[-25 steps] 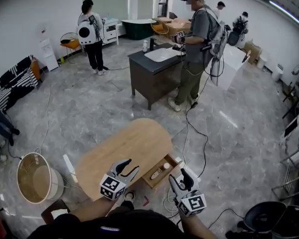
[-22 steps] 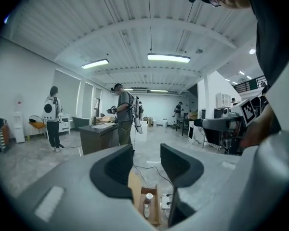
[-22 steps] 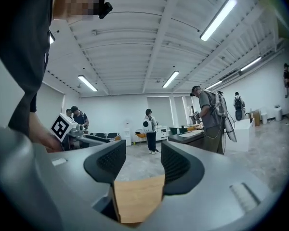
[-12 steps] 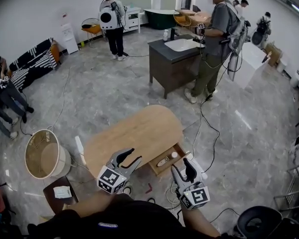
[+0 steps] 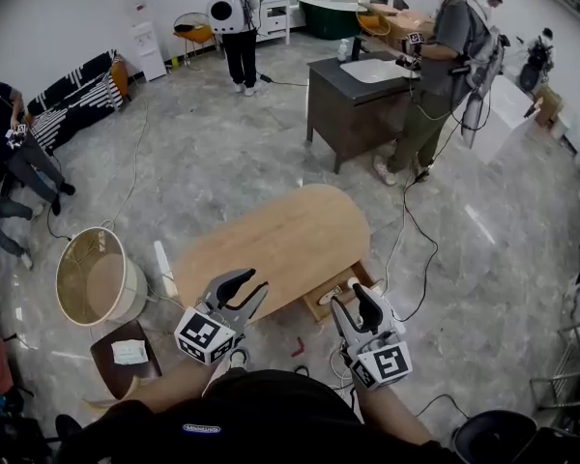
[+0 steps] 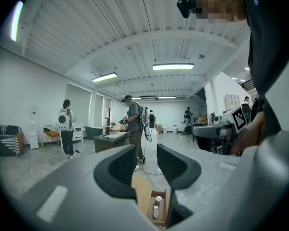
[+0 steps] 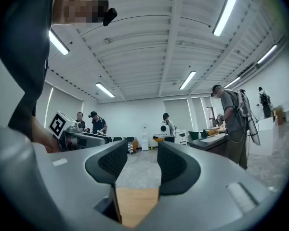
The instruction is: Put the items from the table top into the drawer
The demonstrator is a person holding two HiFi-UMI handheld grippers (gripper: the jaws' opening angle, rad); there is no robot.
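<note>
The oval wooden table [image 5: 280,245] shows a bare top in the head view. Its drawer [image 5: 327,300] stands pulled out at the near right corner, partly hidden behind my right gripper [image 5: 354,303]. In the left gripper view the drawer [image 6: 160,215] shows between the jaws, holding a white-capped item [image 6: 158,199] and a pale oblong item [image 6: 155,211]. My left gripper [image 5: 244,286] hangs open over the table's near edge, nothing between its fingers. The right gripper [image 7: 137,165] is open too, with only the wooden top [image 7: 135,206] below it.
A round woven basket [image 5: 95,278] and a small brown stool [image 5: 126,356] with a paper on it stand on the floor to the left. Cables trail right of the table. A dark vanity cabinet [image 5: 358,100] and several people are farther back.
The head view has shifted, so the table and drawer sit higher and farther right in the picture. Both grippers stay open and have risen slightly toward the table's near edge.
</note>
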